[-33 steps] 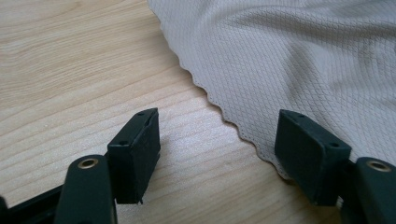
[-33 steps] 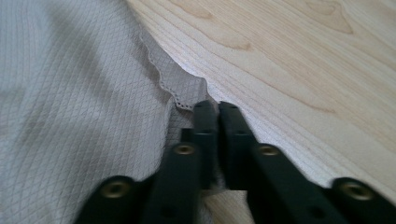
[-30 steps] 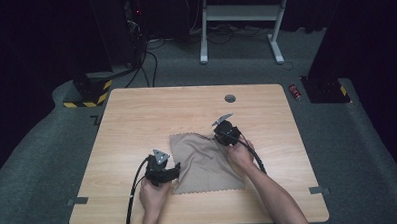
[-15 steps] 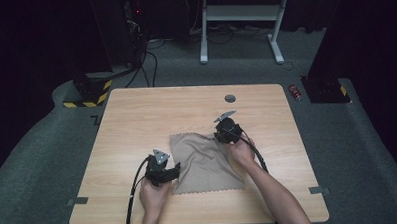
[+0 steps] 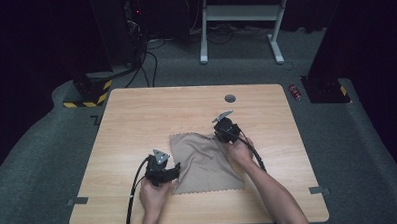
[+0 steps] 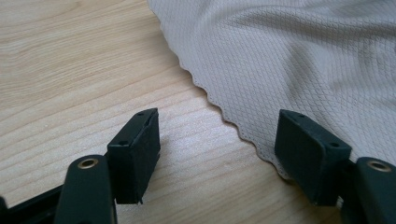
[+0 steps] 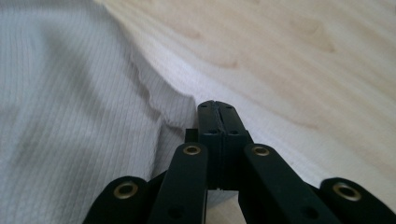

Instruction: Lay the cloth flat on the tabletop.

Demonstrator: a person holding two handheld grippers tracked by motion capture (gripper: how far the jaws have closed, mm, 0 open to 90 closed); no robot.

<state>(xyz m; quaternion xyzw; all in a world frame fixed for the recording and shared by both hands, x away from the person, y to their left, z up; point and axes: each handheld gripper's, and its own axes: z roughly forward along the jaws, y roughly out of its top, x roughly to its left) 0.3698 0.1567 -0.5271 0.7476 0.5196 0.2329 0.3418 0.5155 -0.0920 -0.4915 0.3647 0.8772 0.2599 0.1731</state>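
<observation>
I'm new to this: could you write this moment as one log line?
left gripper: open, at cloth edge | right gripper: shut on cloth's far corner | cloth: spread on table

A: Is cloth (image 7: 84, 116) caught in the right gripper (image 7: 218, 108)?
B: Its jaws are pressed together at the cloth's edge, but the meeting line hides whether fabric sits between them.
A: And the cloth beyond the left gripper (image 6: 217, 140)?
B: Cut off at the top and right edges.
</observation>
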